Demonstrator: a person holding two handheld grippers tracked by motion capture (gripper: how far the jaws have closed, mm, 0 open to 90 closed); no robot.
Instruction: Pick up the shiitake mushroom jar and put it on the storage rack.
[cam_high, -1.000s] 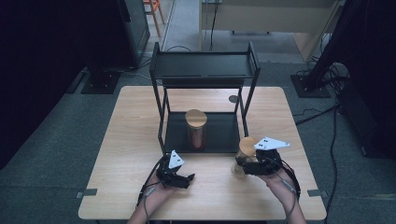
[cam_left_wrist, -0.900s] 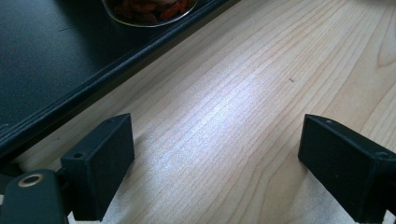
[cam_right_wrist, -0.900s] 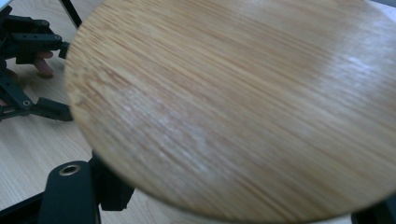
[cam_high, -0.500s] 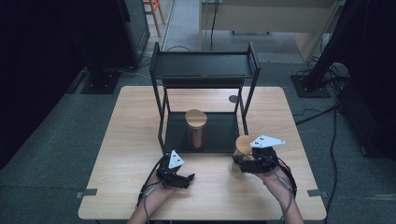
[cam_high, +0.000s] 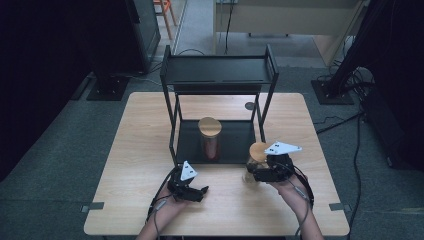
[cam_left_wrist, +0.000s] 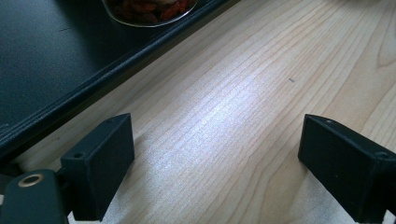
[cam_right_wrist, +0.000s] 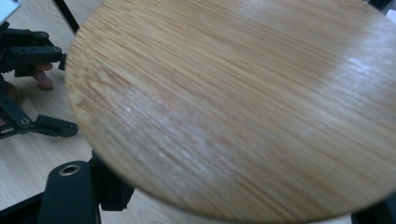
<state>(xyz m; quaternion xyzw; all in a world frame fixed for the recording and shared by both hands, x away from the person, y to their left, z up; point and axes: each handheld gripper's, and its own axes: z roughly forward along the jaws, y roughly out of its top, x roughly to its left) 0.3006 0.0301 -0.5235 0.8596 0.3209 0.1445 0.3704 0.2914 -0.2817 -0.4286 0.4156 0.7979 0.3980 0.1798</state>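
Note:
A glass jar with a round wooden lid (cam_high: 258, 151) sits at the front right corner of the black shelf rack (cam_high: 218, 72). My right gripper (cam_high: 254, 175) is shut on its body; whether it touches the table I cannot tell. In the right gripper view the lid (cam_right_wrist: 243, 107) covers the jaws from above. A second lidded jar (cam_high: 209, 137) with red contents (cam_left_wrist: 149, 9) stands on the rack's lower tray (cam_left_wrist: 46, 70). My left gripper (cam_high: 201, 192) rests on the wooden table (cam_high: 130, 150) before the rack, open, with bare wood between its jaws (cam_left_wrist: 215, 158).
The rack has a top shelf on thin black posts, one post (cam_high: 261, 117) close behind the held jar. A small dark disc (cam_high: 249, 106) lies on the table behind the rack. Cables (cam_high: 345, 120) run over the floor at right. Bare table lies left of the rack.
My right gripper has shifted the jar slightly to the left, closer to the rack's front corner. The left gripper has stayed still.

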